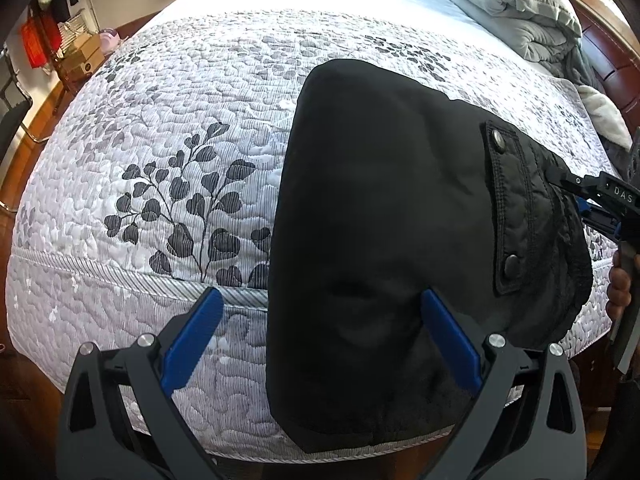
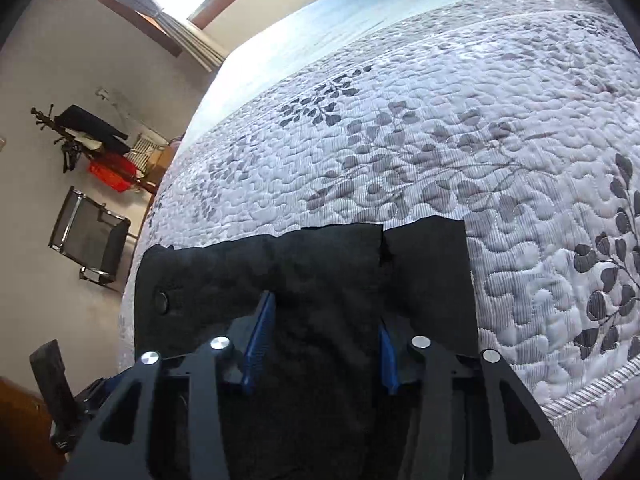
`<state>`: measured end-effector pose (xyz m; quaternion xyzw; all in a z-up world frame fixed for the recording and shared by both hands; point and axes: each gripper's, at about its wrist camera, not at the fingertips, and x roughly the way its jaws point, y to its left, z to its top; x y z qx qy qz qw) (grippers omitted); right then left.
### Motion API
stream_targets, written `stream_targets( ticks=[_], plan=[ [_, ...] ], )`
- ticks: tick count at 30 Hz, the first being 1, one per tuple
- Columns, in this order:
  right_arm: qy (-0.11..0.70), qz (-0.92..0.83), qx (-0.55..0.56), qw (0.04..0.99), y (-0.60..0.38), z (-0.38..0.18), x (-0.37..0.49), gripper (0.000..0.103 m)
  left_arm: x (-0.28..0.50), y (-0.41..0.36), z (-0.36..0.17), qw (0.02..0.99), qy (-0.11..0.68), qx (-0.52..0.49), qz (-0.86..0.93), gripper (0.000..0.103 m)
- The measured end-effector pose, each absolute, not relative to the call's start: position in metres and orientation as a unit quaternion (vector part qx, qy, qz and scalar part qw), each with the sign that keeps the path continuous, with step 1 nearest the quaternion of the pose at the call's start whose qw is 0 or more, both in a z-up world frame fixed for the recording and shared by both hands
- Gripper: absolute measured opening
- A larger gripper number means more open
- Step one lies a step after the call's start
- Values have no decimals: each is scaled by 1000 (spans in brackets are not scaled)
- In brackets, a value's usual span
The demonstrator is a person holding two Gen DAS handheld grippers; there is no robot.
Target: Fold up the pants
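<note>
The black pants (image 1: 380, 208) lie folded on the quilted bed, hanging a little over its near edge. A flap with two snap buttons (image 1: 505, 208) is on their right side. My left gripper (image 1: 320, 320) is open, its right finger over the pants' left part and its left finger over the quilt. My right gripper (image 1: 568, 196) reaches the pants' right edge by the waistband. In the right wrist view the right gripper (image 2: 326, 344) is open with the black pants (image 2: 320, 280) between and under its blue pads (image 2: 260, 340).
The bed has a white-grey leaf-print quilt (image 1: 180, 140). A grey duvet (image 1: 516, 4) is piled by the wooden headboard at the far right. A coat rack, boxes and a black chair (image 2: 88, 236) stand by the wall left of the bed.
</note>
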<state>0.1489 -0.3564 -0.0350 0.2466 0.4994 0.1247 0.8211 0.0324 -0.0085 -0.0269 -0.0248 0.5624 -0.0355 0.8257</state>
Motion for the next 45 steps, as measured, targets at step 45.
stream_targets(
  ticks=[45],
  plan=[
    [497,121,235,827,-358,-41,33,51,56,-19,-21,843,537,-27,-28,99]
  ],
)
